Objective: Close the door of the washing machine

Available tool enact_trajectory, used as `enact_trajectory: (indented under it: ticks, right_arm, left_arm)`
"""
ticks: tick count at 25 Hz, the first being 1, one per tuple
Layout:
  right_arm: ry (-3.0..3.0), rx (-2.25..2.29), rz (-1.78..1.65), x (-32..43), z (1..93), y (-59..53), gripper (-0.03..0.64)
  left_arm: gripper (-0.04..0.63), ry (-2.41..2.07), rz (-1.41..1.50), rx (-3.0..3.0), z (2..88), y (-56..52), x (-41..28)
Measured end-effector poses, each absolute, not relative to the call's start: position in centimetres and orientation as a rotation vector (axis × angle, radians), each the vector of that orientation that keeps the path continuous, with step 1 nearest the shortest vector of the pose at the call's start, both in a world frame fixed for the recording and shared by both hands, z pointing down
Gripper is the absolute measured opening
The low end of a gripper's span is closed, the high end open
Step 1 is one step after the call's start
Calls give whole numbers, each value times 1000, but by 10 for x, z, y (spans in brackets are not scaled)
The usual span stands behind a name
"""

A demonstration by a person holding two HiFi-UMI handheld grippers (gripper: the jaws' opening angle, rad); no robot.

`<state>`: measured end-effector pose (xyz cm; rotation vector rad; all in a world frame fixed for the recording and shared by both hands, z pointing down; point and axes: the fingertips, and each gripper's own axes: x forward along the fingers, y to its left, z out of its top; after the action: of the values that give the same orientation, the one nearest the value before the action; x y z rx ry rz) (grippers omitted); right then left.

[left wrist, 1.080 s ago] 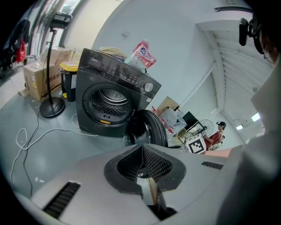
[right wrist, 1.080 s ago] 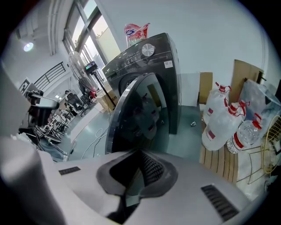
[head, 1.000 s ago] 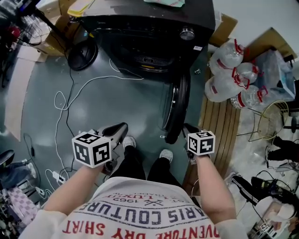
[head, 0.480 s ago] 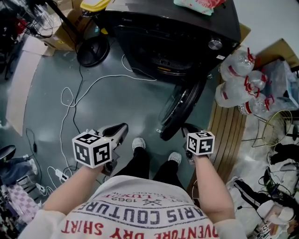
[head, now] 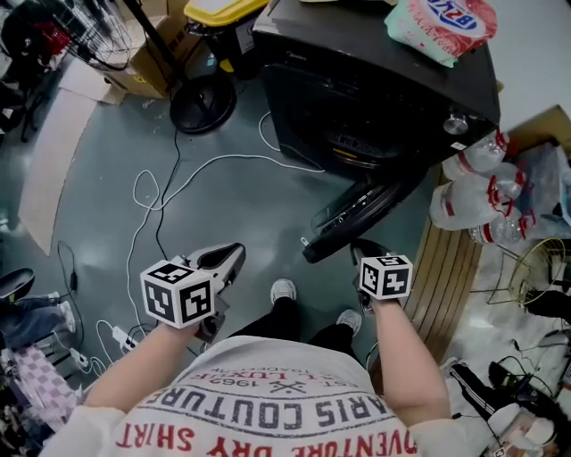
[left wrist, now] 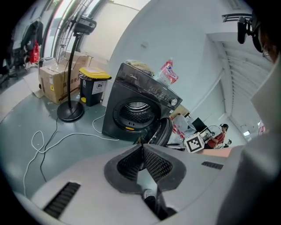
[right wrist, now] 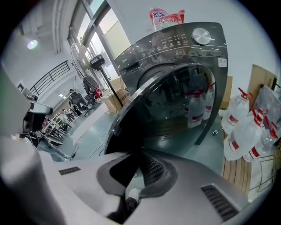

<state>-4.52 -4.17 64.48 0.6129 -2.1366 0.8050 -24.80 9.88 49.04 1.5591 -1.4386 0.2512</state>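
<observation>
The black washing machine [head: 375,89] stands at the top right of the head view, its drum opening facing me. Its round door [head: 366,214] hangs partly open, at a slant to the machine's front. My right gripper [head: 361,250] is shut, with its tips against the door's outer edge. In the right gripper view the dark glass door [right wrist: 167,110] fills the space just ahead of the shut right gripper [right wrist: 139,154]. My left gripper [head: 234,253] hangs shut and empty over the floor, left of the door. From the left gripper [left wrist: 142,147] I see the machine [left wrist: 131,110] and the door [left wrist: 161,132] edge-on.
A fan's round base [head: 203,105] and a white cable [head: 161,192] lie on the green floor to the left. Large water bottles [head: 473,201] and a wooden pallet [head: 455,277] sit right of the machine. A snack bag [head: 442,27] lies on top. My feet [head: 284,290] are near the door.
The door has swung from standing straight out to a slant nearer the machine's front. My right gripper has stayed against its edge. The left gripper has kept its place.
</observation>
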Motion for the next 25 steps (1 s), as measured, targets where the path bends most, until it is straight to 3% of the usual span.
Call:
enact_trajectory:
  ticks: [25]
  right_arm:
    - [-2214, 567, 768, -181, 648, -145, 21]
  left_arm:
    - [32, -1612, 171, 1340, 499, 107, -362]
